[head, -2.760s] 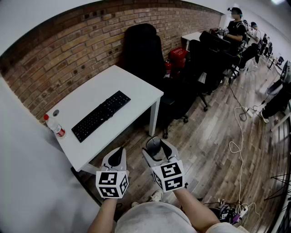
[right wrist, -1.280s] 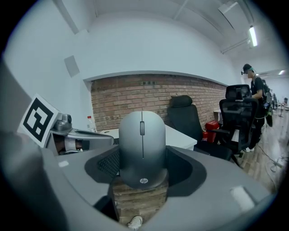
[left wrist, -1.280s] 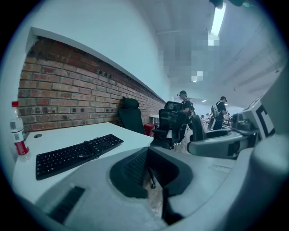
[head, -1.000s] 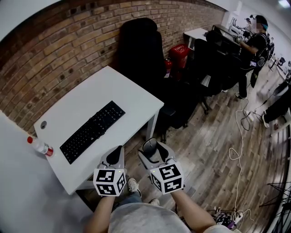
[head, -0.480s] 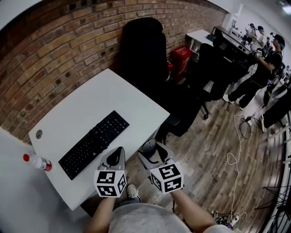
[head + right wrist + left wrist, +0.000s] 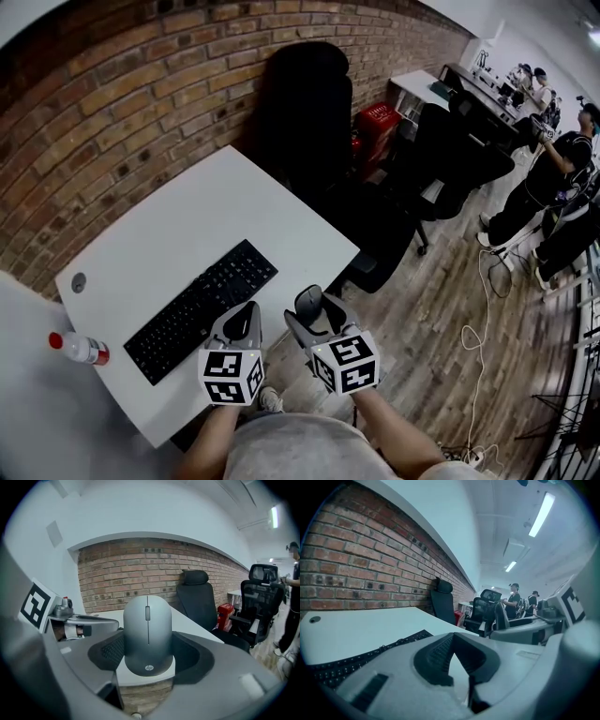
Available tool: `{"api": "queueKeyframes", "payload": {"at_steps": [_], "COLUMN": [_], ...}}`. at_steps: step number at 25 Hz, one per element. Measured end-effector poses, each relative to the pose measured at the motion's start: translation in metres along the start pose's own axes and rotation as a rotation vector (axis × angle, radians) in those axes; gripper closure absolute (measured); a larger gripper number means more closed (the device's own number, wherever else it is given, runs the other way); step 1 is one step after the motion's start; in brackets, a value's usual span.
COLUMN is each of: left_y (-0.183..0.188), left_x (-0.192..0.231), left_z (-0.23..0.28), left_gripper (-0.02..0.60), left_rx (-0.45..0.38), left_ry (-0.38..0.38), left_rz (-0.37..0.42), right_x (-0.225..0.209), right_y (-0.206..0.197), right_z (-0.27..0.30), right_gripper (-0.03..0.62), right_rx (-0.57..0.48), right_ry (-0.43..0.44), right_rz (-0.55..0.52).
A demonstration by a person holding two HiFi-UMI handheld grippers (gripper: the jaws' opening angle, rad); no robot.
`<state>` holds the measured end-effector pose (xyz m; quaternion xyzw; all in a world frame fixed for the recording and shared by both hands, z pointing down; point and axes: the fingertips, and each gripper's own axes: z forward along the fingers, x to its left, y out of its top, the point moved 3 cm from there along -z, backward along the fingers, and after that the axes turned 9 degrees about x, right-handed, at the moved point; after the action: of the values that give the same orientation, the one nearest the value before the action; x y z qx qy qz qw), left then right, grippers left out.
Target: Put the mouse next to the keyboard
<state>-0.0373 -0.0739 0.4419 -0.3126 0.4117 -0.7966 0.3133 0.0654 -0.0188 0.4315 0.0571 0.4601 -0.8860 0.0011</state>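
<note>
A grey mouse [image 6: 147, 630] sits between the pads of my right gripper [image 6: 149, 645], which is shut on it. In the head view the mouse [image 6: 308, 302] and right gripper [image 6: 315, 315] hang at the front edge of the white table [image 6: 187, 230]. A black keyboard [image 6: 202, 309] lies on the table, slanted, to the left of both grippers. My left gripper [image 6: 247, 315] is shut and empty, just right of the keyboard's near end. In the left gripper view its jaws [image 6: 453, 638] meet, with the keyboard [image 6: 393, 645] low at the left.
A water bottle [image 6: 80, 349] with a red cap lies at the table's left end. A black office chair [image 6: 305, 112] stands behind the table against the brick wall, with a red basket [image 6: 375, 122] beside it. More chairs, desks and people [image 6: 553, 178] fill the right.
The view has closed in on the table. Both grippers now hang at its front edge beside the keyboard, the mouse still held. People in the background have moved.
</note>
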Motion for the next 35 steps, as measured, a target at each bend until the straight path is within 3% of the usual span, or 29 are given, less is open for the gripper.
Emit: {"api": "queueKeyframes", "payload": {"at_steps": [12, 35], "left_y": [0.002, 0.040], "left_x": [0.028, 0.044], "left_z": [-0.004, 0.092], "left_gripper": [0.588, 0.588], "left_rx": [-0.037, -0.024], "left_ry": [0.035, 0.177], "left_rz": [-0.032, -0.107], "right_x": [0.002, -0.089], "right_y": [0.010, 0.045], "right_z": [0.034, 0.126], "right_gripper": [0.287, 0.287], "right_rx": [0.039, 0.149], "right_ry": [0.039, 0.162], "right_rz": [0.000, -0.100]}}
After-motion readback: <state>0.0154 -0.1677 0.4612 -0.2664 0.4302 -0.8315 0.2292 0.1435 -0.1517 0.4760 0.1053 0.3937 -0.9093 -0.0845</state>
